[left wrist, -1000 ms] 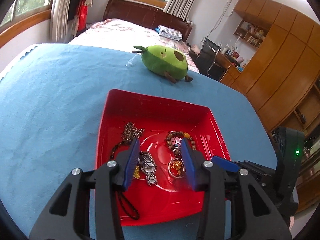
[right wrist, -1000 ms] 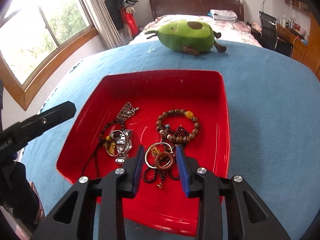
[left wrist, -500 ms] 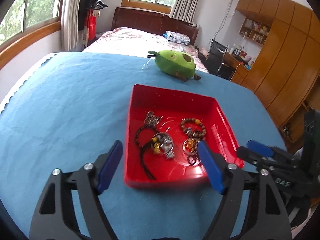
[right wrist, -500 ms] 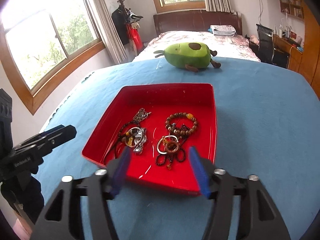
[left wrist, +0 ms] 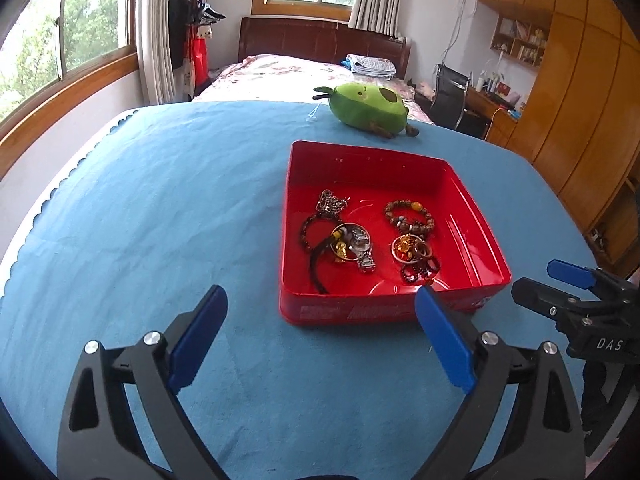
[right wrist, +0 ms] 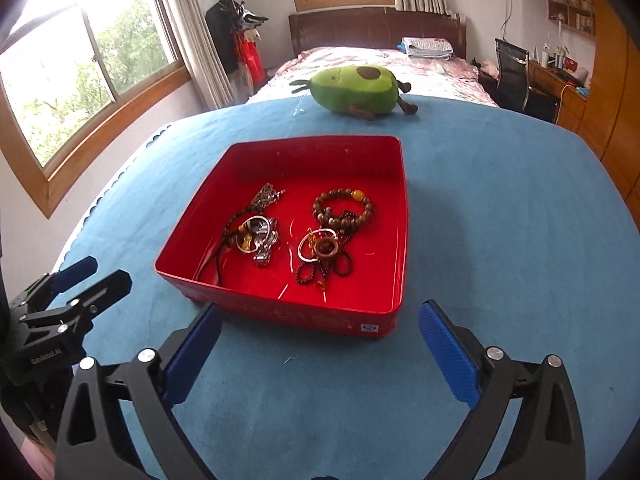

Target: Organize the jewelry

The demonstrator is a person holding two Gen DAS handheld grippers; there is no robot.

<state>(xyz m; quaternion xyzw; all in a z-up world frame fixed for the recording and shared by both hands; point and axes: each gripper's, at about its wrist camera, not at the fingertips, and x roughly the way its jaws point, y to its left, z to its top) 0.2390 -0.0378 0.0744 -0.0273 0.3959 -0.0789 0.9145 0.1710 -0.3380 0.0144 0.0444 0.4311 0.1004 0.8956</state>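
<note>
We judge the jewelry [right wrist: 296, 236] light, slippery and tangle-prone (beads, chains, a steel watch [right wrist: 265, 240]); best pinched by a rigid ring [right wrist: 325, 249]. It lies in the glossy red tray [right wrist: 403, 216] on the blue cloth surface [right wrist: 500, 220]. Left gripper [left wrist: 320, 338] and right gripper [right wrist: 320, 354] jaws gape empty.

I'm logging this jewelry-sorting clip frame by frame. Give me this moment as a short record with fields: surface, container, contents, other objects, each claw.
surface: blue cloth
container: red tray, on the cloth
contents: beaded bracelet, silver watch, rings, dark cord necklace, all inside the tray
other objects: avocado plush beyond the tray
left claw: open, empty, short of the tray
right claw: open, empty, short of the tray
</note>
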